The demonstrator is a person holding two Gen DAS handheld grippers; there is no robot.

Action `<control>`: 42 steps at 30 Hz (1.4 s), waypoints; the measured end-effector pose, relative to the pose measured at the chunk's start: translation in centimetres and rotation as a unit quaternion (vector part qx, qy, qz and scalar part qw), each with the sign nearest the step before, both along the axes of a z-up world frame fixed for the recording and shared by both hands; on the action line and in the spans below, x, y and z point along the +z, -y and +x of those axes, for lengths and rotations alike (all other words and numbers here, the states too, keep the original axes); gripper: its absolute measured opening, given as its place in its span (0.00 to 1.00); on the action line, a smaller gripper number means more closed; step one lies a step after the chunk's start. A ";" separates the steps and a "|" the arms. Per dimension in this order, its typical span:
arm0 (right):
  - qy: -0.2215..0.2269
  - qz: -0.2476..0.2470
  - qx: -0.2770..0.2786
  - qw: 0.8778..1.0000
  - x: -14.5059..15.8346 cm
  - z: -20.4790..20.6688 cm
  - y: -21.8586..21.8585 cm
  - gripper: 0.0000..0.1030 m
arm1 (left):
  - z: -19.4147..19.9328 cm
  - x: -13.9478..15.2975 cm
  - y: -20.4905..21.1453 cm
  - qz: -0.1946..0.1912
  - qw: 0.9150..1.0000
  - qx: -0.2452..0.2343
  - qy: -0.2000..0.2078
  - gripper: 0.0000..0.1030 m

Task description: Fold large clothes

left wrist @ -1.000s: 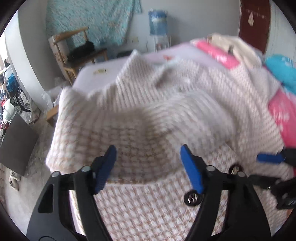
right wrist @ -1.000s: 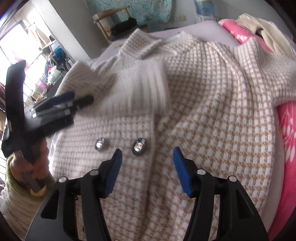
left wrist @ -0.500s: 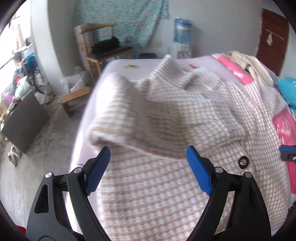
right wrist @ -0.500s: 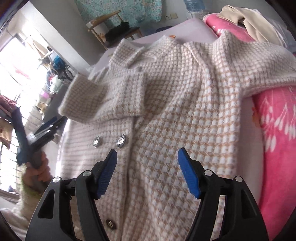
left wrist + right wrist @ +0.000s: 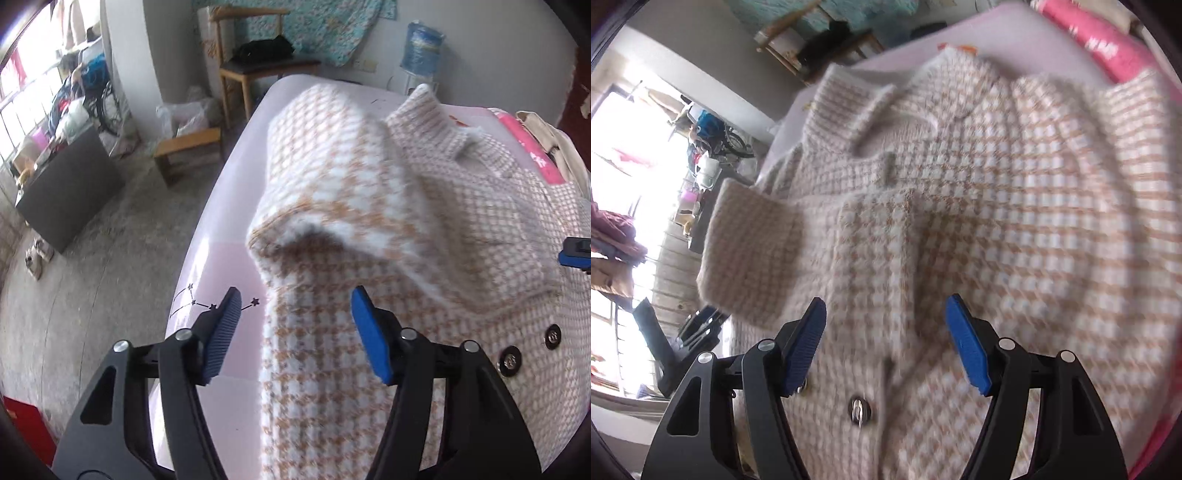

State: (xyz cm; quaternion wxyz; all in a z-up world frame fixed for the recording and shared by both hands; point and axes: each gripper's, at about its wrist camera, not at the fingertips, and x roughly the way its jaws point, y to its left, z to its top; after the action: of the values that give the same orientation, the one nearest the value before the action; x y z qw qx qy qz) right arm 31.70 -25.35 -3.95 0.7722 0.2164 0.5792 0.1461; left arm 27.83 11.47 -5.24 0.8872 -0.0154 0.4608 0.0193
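Note:
A large knit cardigan (image 5: 424, 221) with a white and tan houndstooth pattern and metal buttons (image 5: 511, 360) lies front up on a pale pink bed (image 5: 221, 266). One sleeve (image 5: 332, 177) is folded across the chest; its cuff also shows in the right wrist view (image 5: 753, 251). My left gripper (image 5: 295, 332) is open and empty, above the cardigan's left edge. My right gripper (image 5: 886, 343) is open and empty, above the button placket (image 5: 858, 408) of the cardigan (image 5: 1015, 221). The right gripper's blue tip shows at the left wrist view's right edge (image 5: 578, 251).
The bed's left edge drops to a grey concrete floor (image 5: 92, 277). A wooden chair (image 5: 258, 66), a small stool (image 5: 184, 147) and a dark box (image 5: 66, 192) stand on the floor. Pink bedding (image 5: 1097, 40) lies at the far right. A water jug (image 5: 421, 48) stands by the wall.
Both grippers have drawn back and to the left. The left view now takes in the bed's left edge and floor. The sleeve lies folded across the chest, released.

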 end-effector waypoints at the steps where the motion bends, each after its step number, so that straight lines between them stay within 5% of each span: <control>1: -0.008 0.005 -0.003 1.000 -0.6 0.5 0.0 0.62 | 0.1 -0.1 -0.1 0.000 1.000 0.000 -0.002 0.52; 15: 0.000 -0.019 0.016 1.000 -2.0 0.5 -2.5 0.34 | 1.1 -1.5 -0.9 0.008 1.000 0.006 -0.010 0.40; 20: 0.014 -0.040 0.026 0.999 -2.0 0.7 -3.7 0.33 | 1.3 -1.6 -0.7 0.014 1.000 0.010 -0.013 0.40; 24: 0.038 -0.058 0.020 0.997 -1.0 0.5 -3.9 0.10 | 1.4 -1.5 -0.4 0.022 1.000 0.012 -0.012 0.40; 35: 0.185 -0.092 -0.014 0.978 8.9 0.7 0.1 0.07 | 1.6 -1.5 -0.1 0.037 0.999 0.019 -0.015 0.40; 38: 0.174 -0.105 -0.036 0.978 8.7 1.5 3.0 0.07 | 1.5 -1.5 -0.2 0.033 0.999 0.020 -0.016 0.40; 42: 0.109 -0.100 -0.045 0.988 4.5 2.3 5.0 0.08 | 1.5 -1.5 -0.2 0.033 0.999 0.018 -0.016 0.39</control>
State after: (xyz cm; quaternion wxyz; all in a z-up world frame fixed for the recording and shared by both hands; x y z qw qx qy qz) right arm 34.05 -30.33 0.57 0.8541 0.1465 0.4933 0.0753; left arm 29.32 11.68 -6.77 0.8793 0.0064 0.4736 0.0504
